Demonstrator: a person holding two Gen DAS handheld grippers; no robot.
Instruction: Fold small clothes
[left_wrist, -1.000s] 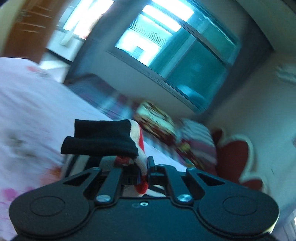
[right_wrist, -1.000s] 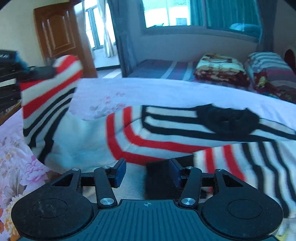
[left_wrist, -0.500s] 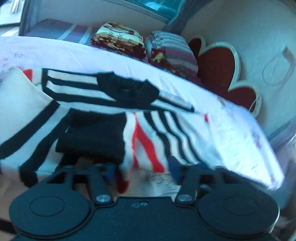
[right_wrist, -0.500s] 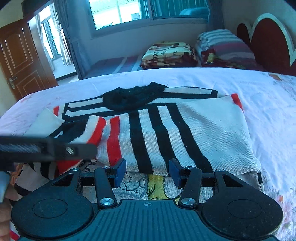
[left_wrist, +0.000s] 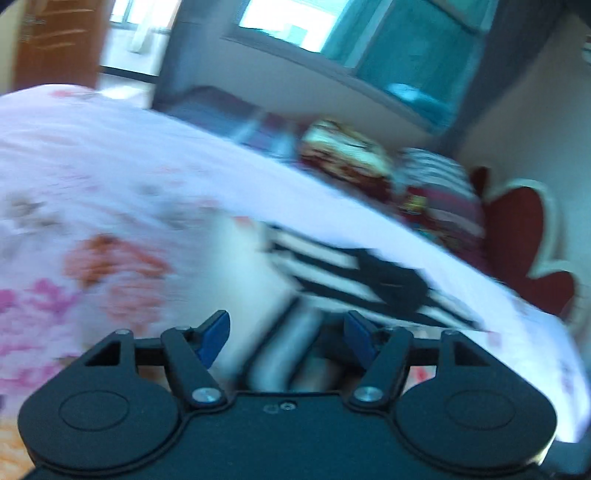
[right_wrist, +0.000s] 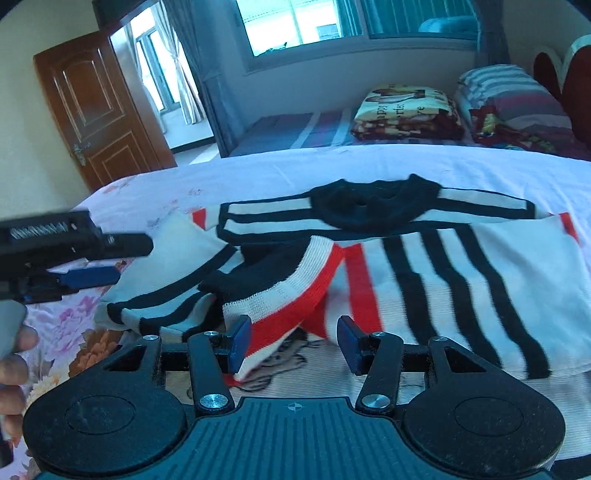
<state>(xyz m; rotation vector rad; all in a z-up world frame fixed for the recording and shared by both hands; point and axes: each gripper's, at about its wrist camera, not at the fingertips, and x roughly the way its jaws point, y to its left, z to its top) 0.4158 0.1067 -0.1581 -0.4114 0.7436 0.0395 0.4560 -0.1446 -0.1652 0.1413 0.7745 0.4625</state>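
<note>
On the bed (right_wrist: 369, 162), spread over its pale floral sheet, lies the striped knit sweater (right_wrist: 461, 280), white with black and red bands, its black collar (right_wrist: 373, 206) toward twelve o'clock in my right wrist view. One sleeve (right_wrist: 280, 291) is folded across the body, its black cuff pointing to nine o'clock and its red-striped part running down between my right tongs (right_wrist: 293, 341). Those tongs stand spread; the left blue pad sits right against the sleeve's edge, the right pad clear of it, so nothing is pinched. My left tongs (right_wrist: 107, 258) come in from nine o'clock in that view, hovering over the sheet just beside the sweater's edge, with a person's fingers (right_wrist: 14, 365) behind them. In the blurred left wrist view the left tongs (left_wrist: 286, 336) are spread with nothing between the pads, and the sweater (left_wrist: 351, 273) lies ahead at about one o'clock. Folded blankets (right_wrist: 406, 110) sit at the far side near the window.
</note>
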